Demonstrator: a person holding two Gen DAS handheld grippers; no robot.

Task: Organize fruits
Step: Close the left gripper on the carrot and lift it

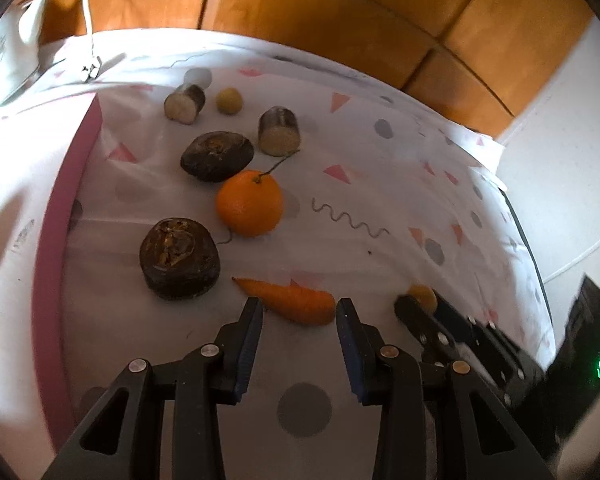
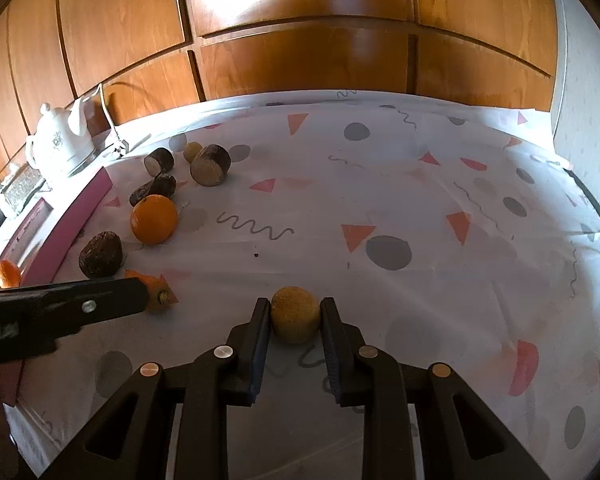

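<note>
Desk [image 2: 420, 200]: covered by white cloth [image 2: 380, 152] printed with pink triangles, grey dots, squiggles. Lying on it: orange [image 1: 249, 203], centre; carrot [image 1: 296, 300] at 6 o'clock of it; two dark round lumps [image 1: 180, 258] [image 1: 217, 156] at 8 and 11 o'clock; two cut log-like pieces [image 1: 185, 103] [image 1: 279, 131]; small yellow balls [image 1: 229, 100] [image 2: 295, 314]; white teapot [image 2: 58, 142] at 10 o'clock edge.

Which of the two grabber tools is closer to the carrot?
Left. The left gripper has its fingers on either side of the carrot, pads not pressing it. The right gripper is off to one side, shut on a small yellowish fruit.
</note>
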